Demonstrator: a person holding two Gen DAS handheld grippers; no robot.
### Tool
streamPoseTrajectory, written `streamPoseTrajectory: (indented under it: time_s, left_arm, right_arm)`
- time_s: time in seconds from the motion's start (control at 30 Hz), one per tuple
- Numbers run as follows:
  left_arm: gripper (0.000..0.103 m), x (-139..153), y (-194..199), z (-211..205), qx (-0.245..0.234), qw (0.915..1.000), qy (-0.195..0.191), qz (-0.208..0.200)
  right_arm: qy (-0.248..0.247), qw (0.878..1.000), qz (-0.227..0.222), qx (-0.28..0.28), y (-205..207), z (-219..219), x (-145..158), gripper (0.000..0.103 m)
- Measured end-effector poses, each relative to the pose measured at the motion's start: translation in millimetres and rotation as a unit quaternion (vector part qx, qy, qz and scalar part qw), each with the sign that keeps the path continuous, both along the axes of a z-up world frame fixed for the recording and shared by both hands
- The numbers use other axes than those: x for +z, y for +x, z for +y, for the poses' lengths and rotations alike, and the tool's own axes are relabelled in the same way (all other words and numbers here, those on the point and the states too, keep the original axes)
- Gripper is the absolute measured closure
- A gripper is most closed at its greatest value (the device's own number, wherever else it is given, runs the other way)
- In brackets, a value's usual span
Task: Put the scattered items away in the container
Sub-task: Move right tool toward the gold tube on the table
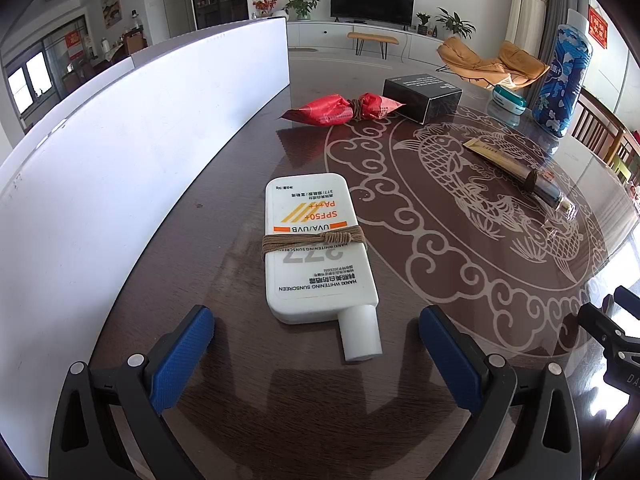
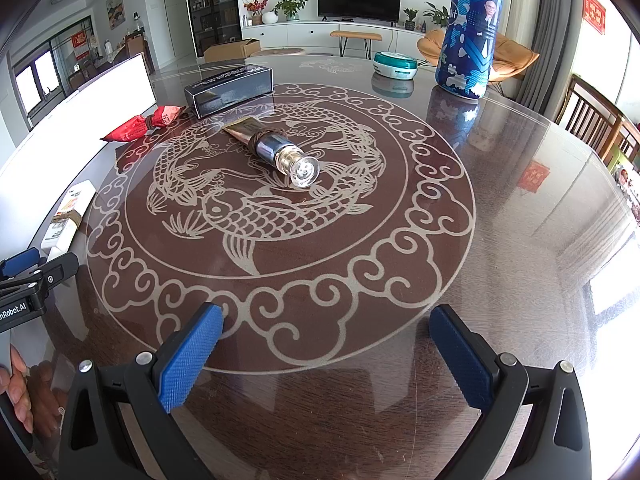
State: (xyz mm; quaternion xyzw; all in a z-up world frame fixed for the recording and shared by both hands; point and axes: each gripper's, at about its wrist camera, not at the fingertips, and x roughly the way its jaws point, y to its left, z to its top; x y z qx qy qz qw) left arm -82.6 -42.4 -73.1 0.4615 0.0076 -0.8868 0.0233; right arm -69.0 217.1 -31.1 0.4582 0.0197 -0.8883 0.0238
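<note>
A flat white sunscreen bottle (image 1: 316,248) bound with brown cord lies on the dark table, its cap toward my left gripper (image 1: 316,320), which is open just short of it. The white container (image 1: 132,152) stands along the left. Farther off lie a red packet (image 1: 344,109) tied with cord, a black box (image 1: 422,96) and a gold tube with a shiny cap (image 1: 520,174). In the right wrist view my right gripper (image 2: 326,322) is open above bare table, well short of the gold tube (image 2: 276,150). The red packet (image 2: 140,125), black box (image 2: 230,88) and sunscreen bottle (image 2: 68,216) lie to the left.
A tall blue patterned can (image 2: 468,36) and a teal round case (image 2: 396,65) stand at the far side of the round table. Wooden chairs (image 2: 600,124) are at the right edge. A hand (image 2: 18,392) holds the left gripper at the far left.
</note>
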Motion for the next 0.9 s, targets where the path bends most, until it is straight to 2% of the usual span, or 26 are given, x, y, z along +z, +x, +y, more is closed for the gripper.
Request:
streamPoseTrajectory:
  time_s: [0.6,0.7,0.9]
  left_arm:
    - [0.000,-0.1,0.7,0.0,0.000,1.0000,0.001,0.000]
    - [0.000,-0.1,1.6,-0.6,-0.001,1.0000,0.001,0.000]
    - [0.000,0.1,1.7,-0.8,0.000,1.0000,0.001,0.000]
  right_arm:
    - [-0.002,1.000,0.000,0.001,0.4,0.4,-0.4,0.000]
    - [-0.016,1.000,0.000,0.025,-0.4,-0.1,2.2,0.000]
    - [0.038,0.995,0.004,0.093,-34.0,-17.4,18.3,0.000]
